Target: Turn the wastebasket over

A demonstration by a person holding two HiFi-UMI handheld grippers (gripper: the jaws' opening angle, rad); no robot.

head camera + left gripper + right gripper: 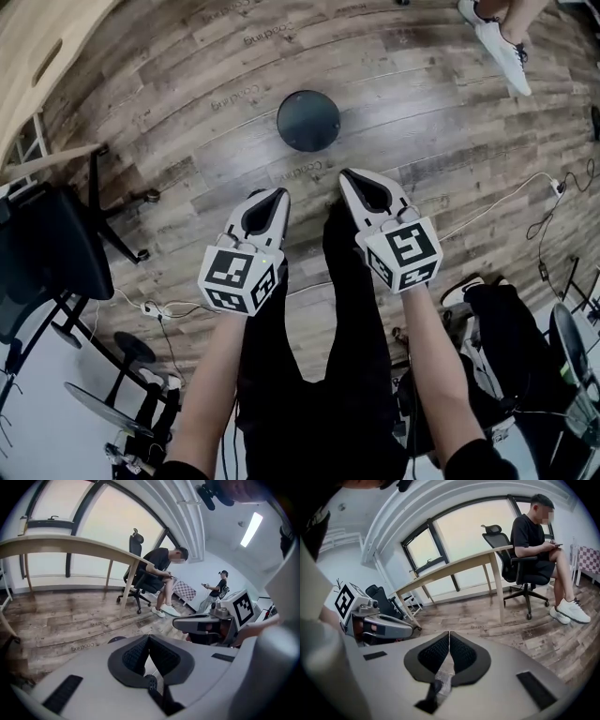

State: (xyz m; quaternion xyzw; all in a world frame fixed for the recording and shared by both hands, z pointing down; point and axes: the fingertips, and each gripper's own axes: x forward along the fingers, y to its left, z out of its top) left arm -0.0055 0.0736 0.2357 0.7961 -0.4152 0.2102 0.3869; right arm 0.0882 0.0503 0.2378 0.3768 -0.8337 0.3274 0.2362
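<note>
A dark, round wastebasket (308, 120) stands on the plank floor (441, 112), seen from almost straight above, so its long axis runs up toward the head camera. Whether its mouth or its base faces up cannot be told. The left gripper (274, 200) and the right gripper (354, 182) hang side by side on the near side of it, both angled down and away toward the basket. Each has its jaws pressed together with nothing between them. The basket lies on the far side of both tips, about midway between their two lines, clear of both, and the right gripper looks slightly the nearer. To tip it, the jaws would likely need to part first.
</note>
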